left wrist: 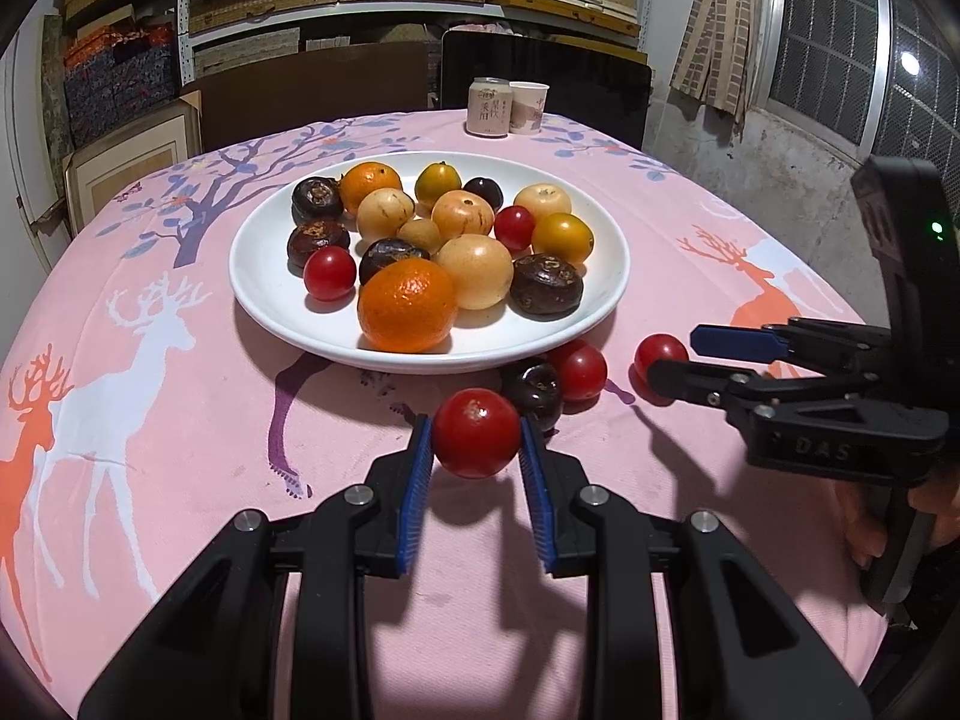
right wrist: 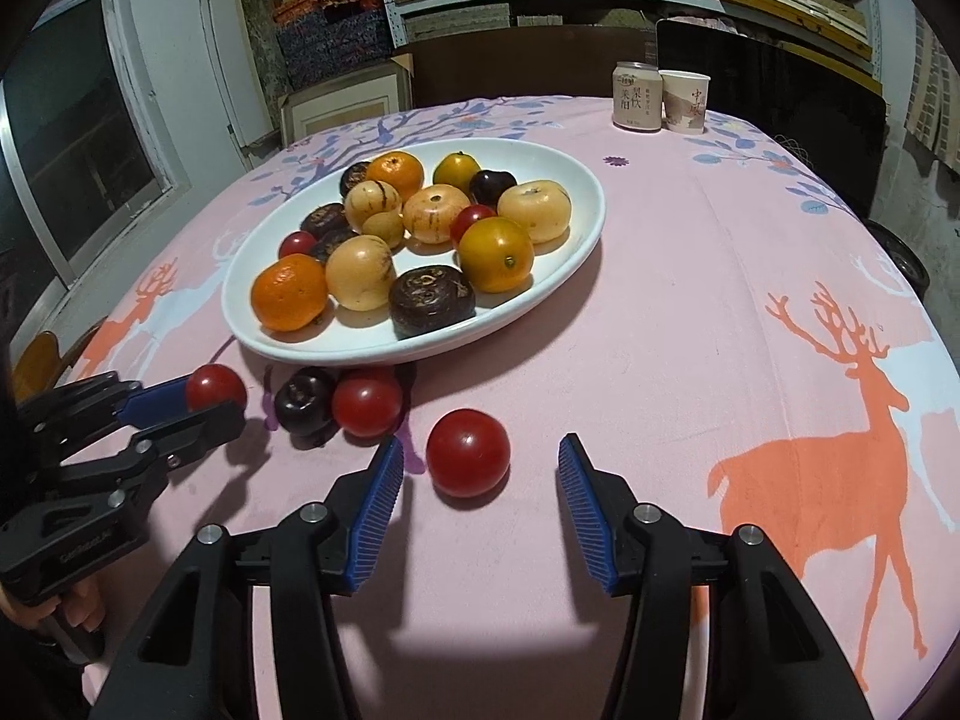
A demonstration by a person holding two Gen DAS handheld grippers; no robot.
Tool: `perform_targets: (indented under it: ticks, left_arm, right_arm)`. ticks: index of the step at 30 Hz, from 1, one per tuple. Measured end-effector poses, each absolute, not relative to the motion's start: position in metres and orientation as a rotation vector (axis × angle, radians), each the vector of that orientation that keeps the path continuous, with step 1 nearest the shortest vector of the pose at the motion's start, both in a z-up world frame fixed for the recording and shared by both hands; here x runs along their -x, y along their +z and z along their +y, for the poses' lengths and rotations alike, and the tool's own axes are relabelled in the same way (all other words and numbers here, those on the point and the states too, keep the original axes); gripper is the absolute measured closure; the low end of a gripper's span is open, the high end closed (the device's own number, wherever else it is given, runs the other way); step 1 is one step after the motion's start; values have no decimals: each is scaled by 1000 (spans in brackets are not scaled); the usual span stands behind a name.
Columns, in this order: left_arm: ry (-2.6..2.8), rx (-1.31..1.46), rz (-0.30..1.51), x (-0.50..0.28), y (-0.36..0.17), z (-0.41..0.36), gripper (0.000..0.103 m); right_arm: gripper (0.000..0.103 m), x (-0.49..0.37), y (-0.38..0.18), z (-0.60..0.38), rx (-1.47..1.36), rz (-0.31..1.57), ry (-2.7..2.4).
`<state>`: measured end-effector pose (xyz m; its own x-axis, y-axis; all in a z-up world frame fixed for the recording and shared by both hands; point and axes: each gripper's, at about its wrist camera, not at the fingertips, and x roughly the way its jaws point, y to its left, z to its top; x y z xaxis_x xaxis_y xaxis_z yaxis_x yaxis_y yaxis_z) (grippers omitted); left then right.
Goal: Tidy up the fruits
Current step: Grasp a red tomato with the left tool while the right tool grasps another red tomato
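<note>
A white plate (left wrist: 264, 300) (right wrist: 240, 312) in the middle of the pink deer tablecloth holds several fruits: oranges, pale yellow ones, dark brown ones and small red tomatoes. My left gripper (left wrist: 476, 427) is shut on a red tomato (left wrist: 476, 450) just in front of the plate; in the right wrist view it (right wrist: 213, 405) shows at the left with that tomato (right wrist: 215, 384). My right gripper (right wrist: 480, 450) is open around another red tomato (right wrist: 468, 462) (left wrist: 660, 351) on the cloth, pads apart from it. Between the two lie a dark fruit (left wrist: 533, 387) (right wrist: 305, 399) and a red tomato (left wrist: 579, 369) (right wrist: 367, 399).
A drink can (left wrist: 487, 107) (right wrist: 636, 96) and a paper cup (left wrist: 528, 108) (right wrist: 685, 102) stand at the table's far edge. Dark chair backs and shelves of flat boxes rise behind the table. A person's hand (left wrist: 864, 534) grips the right tool's handle.
</note>
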<state>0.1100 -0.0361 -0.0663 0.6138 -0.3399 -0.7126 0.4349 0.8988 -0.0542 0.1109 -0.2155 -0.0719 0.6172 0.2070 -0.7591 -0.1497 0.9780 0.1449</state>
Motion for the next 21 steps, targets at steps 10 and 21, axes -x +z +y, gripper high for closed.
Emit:
perform_targets:
  ticks: [10,21]
  left_arm:
    - [-449,-129,799,-111,-69,-37,75]
    - [-448,-128,799,-111,-68,-36,75]
  right_arm:
    - [60,-119,-78,-215,-77,908,216]
    - [74,-120,-79,-215,-96,910,232]
